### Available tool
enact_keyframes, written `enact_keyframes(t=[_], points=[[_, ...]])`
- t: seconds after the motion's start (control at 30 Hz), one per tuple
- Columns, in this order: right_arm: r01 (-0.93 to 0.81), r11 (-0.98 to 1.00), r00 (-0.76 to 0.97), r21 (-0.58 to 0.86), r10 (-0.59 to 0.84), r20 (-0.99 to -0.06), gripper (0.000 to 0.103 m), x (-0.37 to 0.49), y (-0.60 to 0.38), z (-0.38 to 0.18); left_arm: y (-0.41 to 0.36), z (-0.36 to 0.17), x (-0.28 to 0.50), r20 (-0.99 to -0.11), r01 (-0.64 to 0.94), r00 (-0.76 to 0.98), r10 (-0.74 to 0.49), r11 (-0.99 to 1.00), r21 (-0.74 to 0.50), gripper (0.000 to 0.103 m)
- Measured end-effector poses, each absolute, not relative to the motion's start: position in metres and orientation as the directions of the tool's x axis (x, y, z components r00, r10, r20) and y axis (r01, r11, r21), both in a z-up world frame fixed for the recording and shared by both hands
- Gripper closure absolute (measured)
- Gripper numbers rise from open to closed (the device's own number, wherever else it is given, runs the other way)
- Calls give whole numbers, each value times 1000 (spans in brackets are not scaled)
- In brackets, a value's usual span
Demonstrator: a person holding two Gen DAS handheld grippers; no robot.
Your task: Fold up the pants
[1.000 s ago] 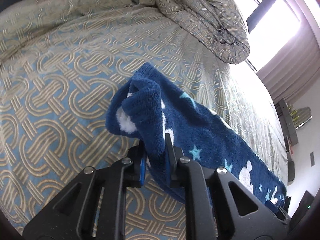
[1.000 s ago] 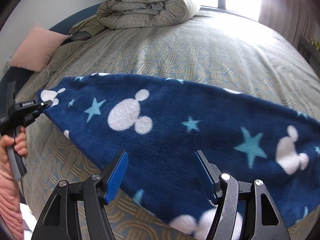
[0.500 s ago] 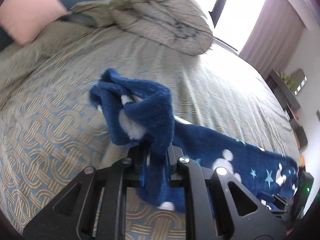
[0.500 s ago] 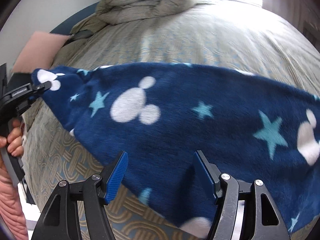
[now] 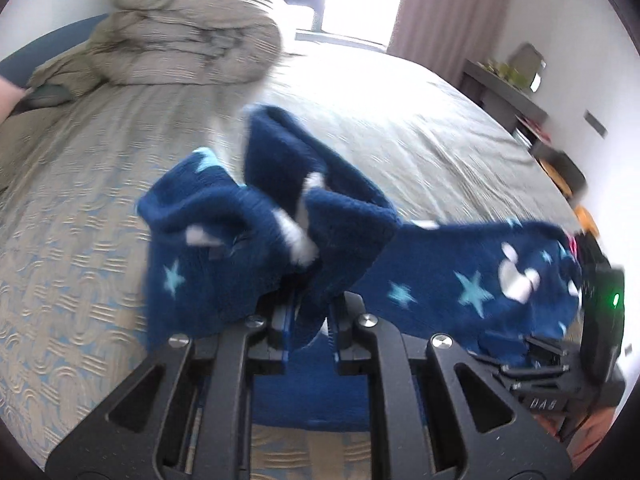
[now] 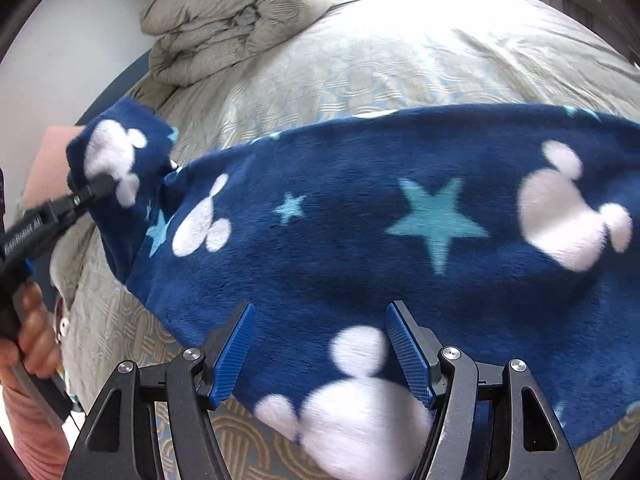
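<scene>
Two tools | left tool (image 5: 308, 320) clamped on pants (image 6: 360, 216) end | right tool (image 6: 320, 348) jaws apart | fleece soft, light, limp; grip edges

- Pants (image 6: 360, 216): right end cut off by right-wrist frame edge; print motion-blurred.
- Left gripper (image 5: 308, 320) pads buried in bunched fleece.
- Shelf items (image 5: 508, 72) too small to identify.

Pants (image 6: 360, 216) stretched across the bed's (image 6: 440, 60) near edge, one end bunched and raised at left gripper (image 5: 308, 312). Right gripper (image 6: 320, 352) over the pants' near edge. Folded duvet (image 6: 240, 12) at far-left corner.
</scene>
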State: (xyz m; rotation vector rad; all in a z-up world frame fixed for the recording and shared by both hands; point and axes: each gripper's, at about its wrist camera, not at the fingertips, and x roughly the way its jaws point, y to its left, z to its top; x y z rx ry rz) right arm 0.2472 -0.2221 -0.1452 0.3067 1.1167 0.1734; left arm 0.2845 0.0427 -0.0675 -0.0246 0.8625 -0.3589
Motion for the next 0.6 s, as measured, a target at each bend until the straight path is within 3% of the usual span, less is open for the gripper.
enact_keyframes(t=[0.33, 0.6], points=[[51, 887, 420, 459, 398, -815, 34, 243, -259, -142, -13, -91, 243, -771, 379, 546, -327, 917, -121, 87], [63, 863, 439, 501, 427, -791, 33, 252, -261, -134, -46, -98, 208, -776, 500, 563, -286, 865, 45, 87]])
